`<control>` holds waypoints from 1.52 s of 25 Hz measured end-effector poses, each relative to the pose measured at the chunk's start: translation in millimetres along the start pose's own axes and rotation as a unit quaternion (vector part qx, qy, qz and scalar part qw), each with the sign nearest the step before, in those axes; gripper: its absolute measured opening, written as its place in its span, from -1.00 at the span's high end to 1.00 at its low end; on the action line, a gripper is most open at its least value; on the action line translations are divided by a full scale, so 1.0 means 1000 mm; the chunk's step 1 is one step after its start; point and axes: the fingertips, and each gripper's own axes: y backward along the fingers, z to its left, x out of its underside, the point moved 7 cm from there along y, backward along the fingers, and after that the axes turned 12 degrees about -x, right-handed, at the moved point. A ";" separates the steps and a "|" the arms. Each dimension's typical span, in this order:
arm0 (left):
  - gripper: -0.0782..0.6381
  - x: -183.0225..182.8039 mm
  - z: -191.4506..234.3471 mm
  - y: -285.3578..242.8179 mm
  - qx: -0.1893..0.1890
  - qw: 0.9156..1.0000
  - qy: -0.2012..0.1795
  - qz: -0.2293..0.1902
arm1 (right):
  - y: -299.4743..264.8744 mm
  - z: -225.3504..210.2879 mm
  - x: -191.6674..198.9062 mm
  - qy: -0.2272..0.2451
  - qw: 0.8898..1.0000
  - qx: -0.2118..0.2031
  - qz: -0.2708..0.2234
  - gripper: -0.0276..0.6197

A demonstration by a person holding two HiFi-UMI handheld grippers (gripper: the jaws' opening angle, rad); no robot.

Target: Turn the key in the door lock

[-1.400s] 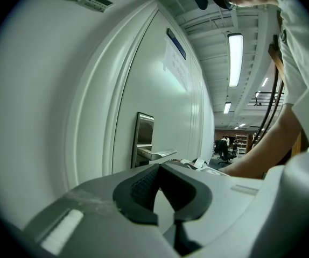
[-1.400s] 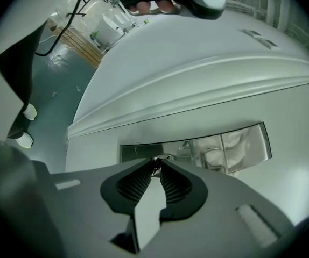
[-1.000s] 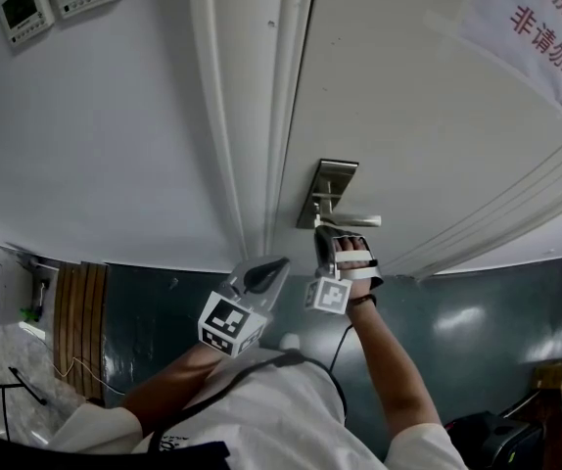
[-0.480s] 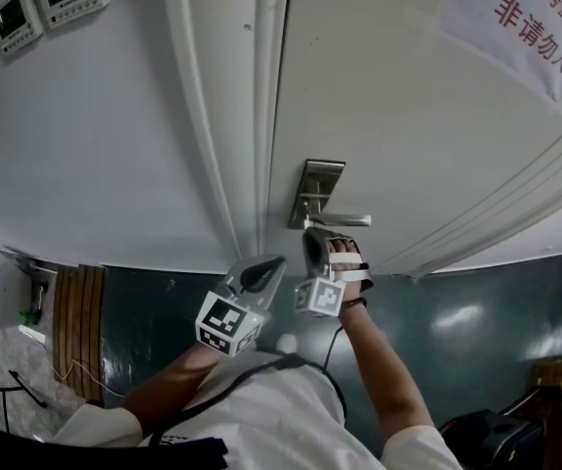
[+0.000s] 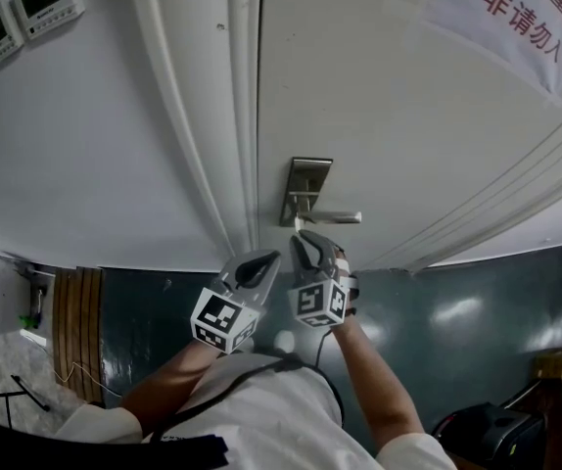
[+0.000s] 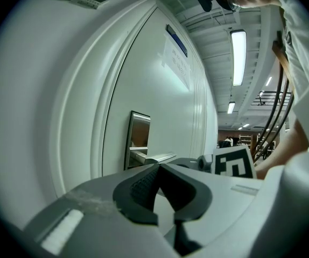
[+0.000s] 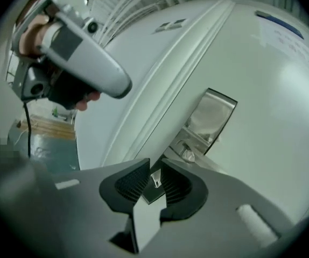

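A small silvery key point(image 7: 155, 180) sits pinched between the right tool's point(image 7: 154, 166) pads at lower centre, just short of the upright steel lock point(image 7: 211, 117) and its level lever point(image 5: 337, 217).

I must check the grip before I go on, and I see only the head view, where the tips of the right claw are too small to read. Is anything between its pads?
Observer: Yes. The right gripper view shows a small metal key standing between the pads of the right claw, with the lock plate beyond it. Its jaws have just been opening; whether the pads press the key, I cannot tell.
Operator: And the left claw, does it carry something?
Observer: No. In the left gripper view the left claw is shut, tips together, with nothing between them.
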 end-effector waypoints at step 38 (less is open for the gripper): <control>0.77 -0.051 0.029 0.044 -0.035 0.996 0.013 -0.078 | 0.129 -0.020 -0.053 -0.279 0.930 0.118 -0.207 0.89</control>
